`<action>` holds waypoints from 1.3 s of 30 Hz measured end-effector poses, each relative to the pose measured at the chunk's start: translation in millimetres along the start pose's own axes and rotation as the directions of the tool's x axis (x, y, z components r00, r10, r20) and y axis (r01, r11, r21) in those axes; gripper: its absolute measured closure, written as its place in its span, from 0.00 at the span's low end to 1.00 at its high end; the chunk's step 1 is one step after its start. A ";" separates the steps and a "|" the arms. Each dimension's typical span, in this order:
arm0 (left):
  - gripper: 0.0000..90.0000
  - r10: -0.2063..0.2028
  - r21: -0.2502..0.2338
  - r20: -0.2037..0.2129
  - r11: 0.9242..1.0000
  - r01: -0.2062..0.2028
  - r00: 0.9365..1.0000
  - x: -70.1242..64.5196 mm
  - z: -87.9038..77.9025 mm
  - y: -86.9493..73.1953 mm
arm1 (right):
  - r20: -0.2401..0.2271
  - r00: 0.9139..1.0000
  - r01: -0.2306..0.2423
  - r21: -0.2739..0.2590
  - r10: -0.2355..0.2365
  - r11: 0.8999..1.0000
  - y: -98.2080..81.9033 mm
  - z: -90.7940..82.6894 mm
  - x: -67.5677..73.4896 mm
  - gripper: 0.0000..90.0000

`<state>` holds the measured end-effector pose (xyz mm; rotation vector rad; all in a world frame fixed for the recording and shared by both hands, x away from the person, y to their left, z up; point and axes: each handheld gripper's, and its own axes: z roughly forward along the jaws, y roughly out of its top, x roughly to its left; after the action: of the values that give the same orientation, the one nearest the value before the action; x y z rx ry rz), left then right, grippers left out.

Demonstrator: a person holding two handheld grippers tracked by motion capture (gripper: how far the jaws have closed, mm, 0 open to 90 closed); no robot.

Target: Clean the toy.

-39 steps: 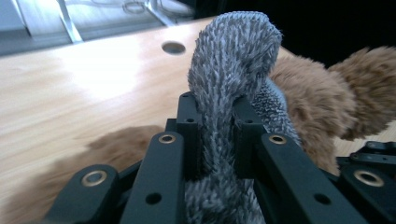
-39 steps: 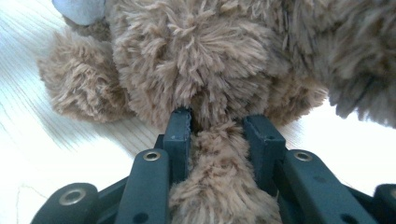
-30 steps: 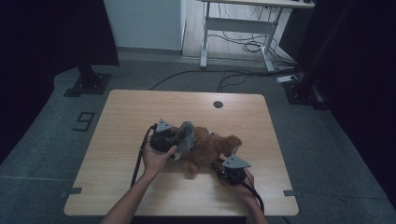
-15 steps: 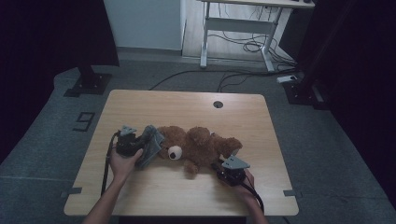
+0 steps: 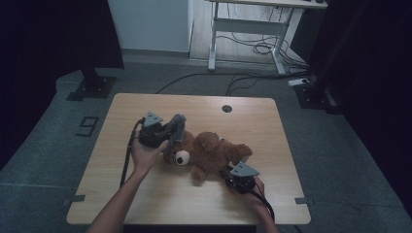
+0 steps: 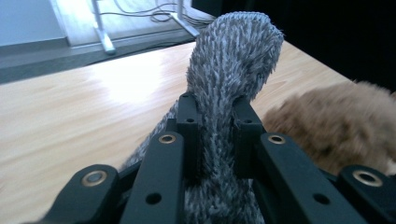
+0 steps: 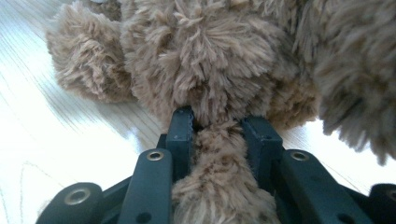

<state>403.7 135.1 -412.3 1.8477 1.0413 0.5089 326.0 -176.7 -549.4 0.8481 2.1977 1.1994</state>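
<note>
Teddy bear point(image 5: 214, 155), brown and shaggy, lies on its side near the middle of the wooden counter point(image 5: 204, 104), its head toward my left and its legs toward my right. I see a pale round patch with a dark centre on its face. A grey knitted cloth point(image 5: 176, 128), fuzzy and speckled, stands up just beside the bear's head, touching it. My left hand-held gripper point(image 5: 171, 132) pinches this cloth: in the left gripper view the grey cloth point(image 6: 229, 60) rises between the two black jaws, which press on it from both sides, and the bear shows as a brown blur at the right. My left hand point(image 5: 143, 154) wraps the gripper's body from below. My right hand-held gripper point(image 5: 232, 171) sits at the bear's lower end, near the counter's front edge. In the right gripper view its jaws are clamped on a tuft of the bear's brown fur point(image 7: 219, 154), with the bear's body bulking just beyond. A small dark hole point(image 5: 227, 108) marks the counter's far side.
</note>
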 end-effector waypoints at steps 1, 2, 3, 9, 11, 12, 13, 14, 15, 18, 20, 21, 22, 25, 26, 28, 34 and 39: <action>0.86 0.006 0.026 0.013 1.000 -0.006 1.000 -4.8 13.9 4.8 | 0.000 1.000 0.004 0.001 -0.004 1.000 -0.1 0.0 -0.2 0.75; 0.86 0.008 0.051 0.019 0.999 -0.009 1.000 -6.5 23.6 5.5 | 0.000 1.000 0.004 0.001 -0.004 1.000 -0.1 -0.1 -0.2 0.75; 0.86 0.005 0.073 0.024 0.997 -0.007 1.000 -6.8 30.8 4.4 | -0.001 1.000 0.004 0.001 -0.004 1.000 -0.1 -0.1 -0.2 0.75; 0.86 -0.059 0.137 0.070 0.989 0.049 0.996 0.1 46.6 -17.6 | -0.002 1.000 -0.006 -0.003 0.006 1.000 -0.3 -0.5 -1.1 0.75; 0.86 -0.062 0.130 0.074 0.990 0.052 0.995 0.2 44.6 -21.4 | -0.002 1.000 -0.008 -0.005 0.008 1.000 -0.3 -0.7 -1.4 0.74; 0.87 -0.063 0.115 0.078 0.992 0.054 0.995 -1.2 40.1 -28.8 | -0.003 1.000 -0.017 -0.010 0.017 1.000 -0.6 -1.2 -2.4 0.72; 0.87 -0.062 0.105 0.078 0.993 0.054 0.995 -2.0 37.1 -33.2 | -0.003 1.000 -0.024 -0.013 0.024 1.000 -0.7 -1.7 -2.8 0.70; 0.87 -0.062 0.105 0.078 0.993 0.054 0.995 -2.0 37.1 -33.2 | -0.003 1.000 -0.024 -0.013 0.024 1.000 -0.7 -1.7 -2.8 0.70; 0.87 -0.059 0.092 0.078 0.994 0.052 0.995 -3.4 32.5 -39.6 | -0.006 0.999 -0.038 -0.028 0.038 0.999 -0.3 -4.7 -4.7 0.61; 0.88 -0.059 0.068 0.079 0.996 0.054 0.995 -6.4 26.4 -47.7 | 0.000 0.997 -0.082 -0.056 0.082 0.995 0.3 -17.9 -8.4 0.47; 0.88 -0.066 0.053 0.085 0.997 0.061 0.994 -8.1 22.6 -52.2 | 0.000 0.990 -0.138 -0.094 0.139 0.986 -0.2 -31.1 -13.3 0.39; 0.88 -0.070 0.047 0.088 0.997 0.066 0.994 -9.1 20.8 -54.4 | 0.009 0.988 -0.154 -0.114 0.156 0.981 -0.2 -36.5 -15.0 0.35; 0.88 -0.070 0.039 0.089 0.997 0.067 0.994 -10.3 19.3 -56.7 | 0.016 0.984 -0.176 -0.139 0.180 0.975 0.4 -44.0 -17.4 0.32; 0.88 -0.068 0.021 0.091 0.998 0.066 0.994 -13.4 14.4 -62.7 | 0.022 0.974 -0.216 -0.186 0.224 0.958 6.4 -60.9 -22.5 0.25; 0.88 -0.068 0.021 0.091 0.998 0.066 0.994 -13.4 14.4 -62.7 | 0.022 0.974 -0.216 -0.186 0.224 0.958 6.4 -60.9 -22.5 0.25; 0.88 -0.078 0.003 0.097 0.997 0.078 0.992 -14.4 10.3 -67.6 | -0.005 0.973 -0.225 -0.205 0.229 0.953 16.3 -63.5 -21.3 0.23; 0.88 -0.084 -0.021 0.104 0.996 0.087 0.991 -17.7 0.0 -77.8 | -0.019 0.979 -0.202 -0.190 0.203 0.961 37.4 -53.5 -10.1 0.30; 0.88 -0.093 -0.037 0.120 0.995 0.098 0.988 -20.6 -7.9 -86.5 | 0.020 0.983 -0.181 -0.109 0.184 0.977 32.3 -38.1 -14.8 0.48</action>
<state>348.1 140.7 -482.0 1.7593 1.0260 0.3581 319.8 -194.8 -501.0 1.0344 2.0462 1.3685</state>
